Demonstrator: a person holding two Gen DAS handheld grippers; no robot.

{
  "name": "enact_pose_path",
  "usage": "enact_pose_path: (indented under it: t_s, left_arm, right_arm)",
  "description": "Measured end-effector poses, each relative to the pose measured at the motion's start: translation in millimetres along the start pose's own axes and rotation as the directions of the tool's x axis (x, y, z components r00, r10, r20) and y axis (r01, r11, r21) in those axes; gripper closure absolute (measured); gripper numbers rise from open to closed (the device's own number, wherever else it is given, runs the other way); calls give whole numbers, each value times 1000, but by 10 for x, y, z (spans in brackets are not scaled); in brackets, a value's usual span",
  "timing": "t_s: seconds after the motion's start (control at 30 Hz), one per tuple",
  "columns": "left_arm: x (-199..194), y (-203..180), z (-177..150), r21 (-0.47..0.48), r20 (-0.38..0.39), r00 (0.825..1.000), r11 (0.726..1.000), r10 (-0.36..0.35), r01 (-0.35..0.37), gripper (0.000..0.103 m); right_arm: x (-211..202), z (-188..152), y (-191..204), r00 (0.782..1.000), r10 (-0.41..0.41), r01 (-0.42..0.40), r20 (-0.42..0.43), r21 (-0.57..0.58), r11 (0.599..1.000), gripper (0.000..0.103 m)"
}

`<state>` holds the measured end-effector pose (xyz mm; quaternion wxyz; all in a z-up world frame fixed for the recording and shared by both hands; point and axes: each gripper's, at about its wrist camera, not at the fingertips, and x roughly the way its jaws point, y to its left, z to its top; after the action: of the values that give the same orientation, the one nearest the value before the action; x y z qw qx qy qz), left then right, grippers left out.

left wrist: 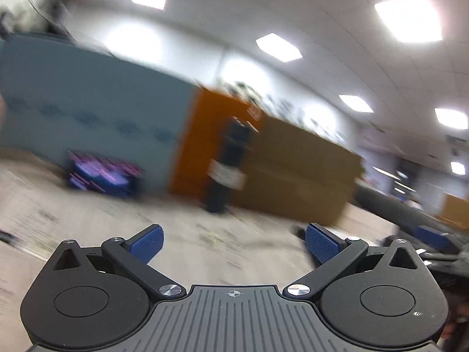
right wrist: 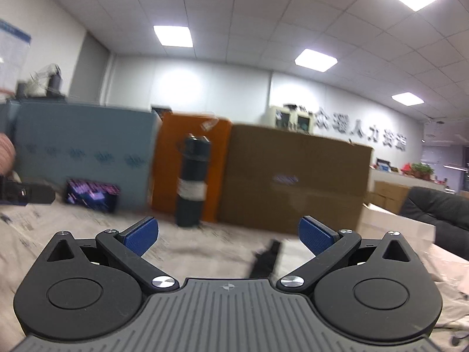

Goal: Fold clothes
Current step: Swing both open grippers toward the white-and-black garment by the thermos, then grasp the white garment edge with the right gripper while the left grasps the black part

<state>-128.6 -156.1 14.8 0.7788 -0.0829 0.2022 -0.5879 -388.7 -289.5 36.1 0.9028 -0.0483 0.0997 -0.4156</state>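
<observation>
My left gripper [left wrist: 234, 245] is open and empty, held above a table covered with a pale patterned cloth [left wrist: 88, 223]; the view is blurred by motion. My right gripper [right wrist: 228, 236] is open and empty above the same cloth [right wrist: 205, 243]. A dark piece of fabric [right wrist: 265, 259] lies on the cloth just ahead of the right gripper, between its fingers. The right gripper's blue pad [left wrist: 433, 234] shows at the right edge of the left wrist view, and the left gripper [right wrist: 26, 193] at the left edge of the right wrist view. No garment is held.
A tall black bottle [right wrist: 192, 182] stands on the table. Behind it are a blue box [right wrist: 85, 143], an orange box [right wrist: 190, 158] and a brown carton [right wrist: 293, 176]. A small purple box [right wrist: 91, 195] sits at left. A dark chair [right wrist: 439, 208] is at right.
</observation>
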Motion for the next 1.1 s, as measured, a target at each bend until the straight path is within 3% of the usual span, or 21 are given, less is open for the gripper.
enact_pose_path:
  t_s: [0.1,0.23,0.33,0.43,0.53,0.6,0.7,0.73,0.77,0.8,0.83,0.9,1.03,1.1]
  left_arm:
    - [395,-120,-52,-141,-117,988,986,-102,85,0]
    - [851,-269,-177,-335,-231,944,930,-235,149,1]
    - [1091,-382,-265,-407,-238,928,897,-287,173,1]
    - [1249,-514,-307,-415,-214,924,886,-318,209,1]
    - [1424,-589,-333,-467,-243,890,850,-386,242,4]
    - [1528,-601,-365,-508,-267,868,826,-419,243,5]
    - [1674,-601,-432,-542,-300,857,814,-419,208,5]
    - [1718,-604,-447,-552,-305,856,810,-417,198,5]
    - [1767,-616,-455,-558,-305,857,807,-416,194,5]
    - [1817,-629,-462,-563,-304,857,804,-416,190,5]
    - [1864,-645,-469,-574,-302,854,796,-423,192,5]
    - [1958,-695,-482,-605,-293,840,769,-457,207,5]
    - [2131,-897,-505,-568,-302,841,793,-450,220,5]
    - [2197,-985,-530,-565,-286,828,783,-482,261,5]
  right_arm:
    - [76,-118,-326,996,-55,54,-64,-19,998,0]
    - [223,-239,-650,987,-85,79,-134,-48,996,2]
    - [387,-321,-801,979,-57,48,-195,-49,998,2]
    - [567,-378,-869,971,-32,25,-239,-34,999,3]
    - [749,-429,-856,963,0,-13,-271,-47,999,5]
    - [891,-458,-839,955,21,-38,-296,-53,998,14]
    - [1121,-476,-910,932,91,-82,-350,40,996,31]
    - [1186,-478,-947,925,115,-92,-363,81,992,32]
    - [1241,-477,-992,919,138,-99,-369,121,988,39]
    - [1288,-472,-1039,916,157,-103,-369,161,982,51]
    - [1322,-470,-1094,915,172,-102,-364,206,973,55]
    - [1399,-487,-1221,908,213,-96,-360,315,944,65]
    - [1459,-576,-1415,909,270,-92,-316,481,872,82]
    - [1432,-613,-1527,920,280,-85,-274,559,825,87]
